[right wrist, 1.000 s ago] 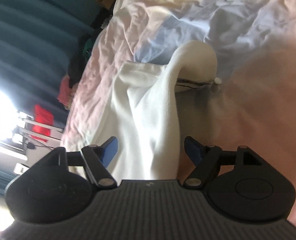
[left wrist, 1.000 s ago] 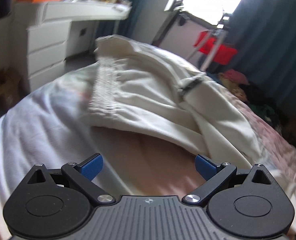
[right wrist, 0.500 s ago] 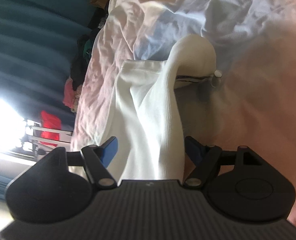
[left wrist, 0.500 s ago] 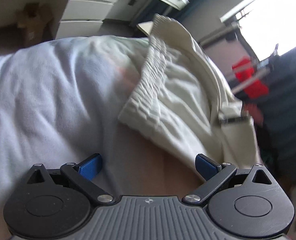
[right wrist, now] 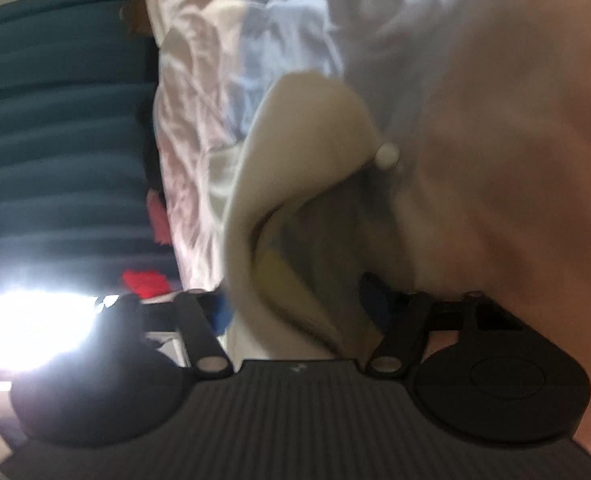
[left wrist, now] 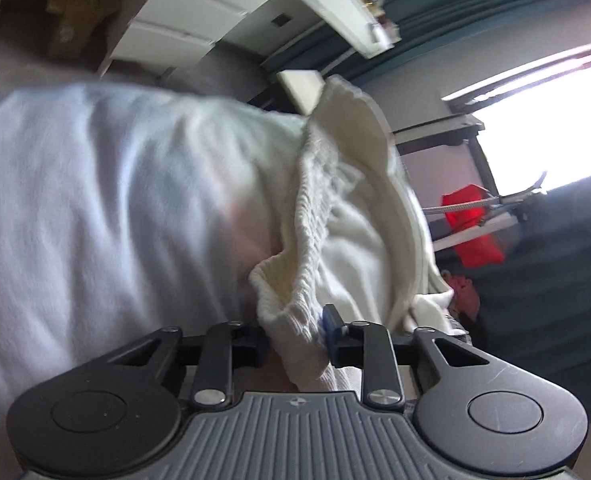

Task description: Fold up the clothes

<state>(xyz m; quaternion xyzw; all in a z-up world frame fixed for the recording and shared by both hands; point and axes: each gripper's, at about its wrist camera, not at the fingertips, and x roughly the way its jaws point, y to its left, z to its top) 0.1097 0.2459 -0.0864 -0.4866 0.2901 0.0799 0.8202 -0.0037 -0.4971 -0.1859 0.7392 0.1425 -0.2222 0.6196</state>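
Cream shorts with a ribbed elastic waistband lie bunched on the bedsheet, and the near corner of that waistband now sits pinched between the fingers of the left gripper. Half a second ago those fingers stood wide apart, short of the cloth; they have since gone forward and closed narrow on the ribbed edge. The right gripper has changed less: its blue pads are apart on either side of a fold of the same garment, which runs up between them and arches over the sheet, a white cord tip hanging just beside it. Motion blur hides whether the pads press the cloth, so I cannot tell if that side truly holds. The view has swung since a second ago, suggesting both tools are moving. With one waistband corner secured, I judge a lift or a fold-over is being set up; how many folds the shorts already carry cannot be read.
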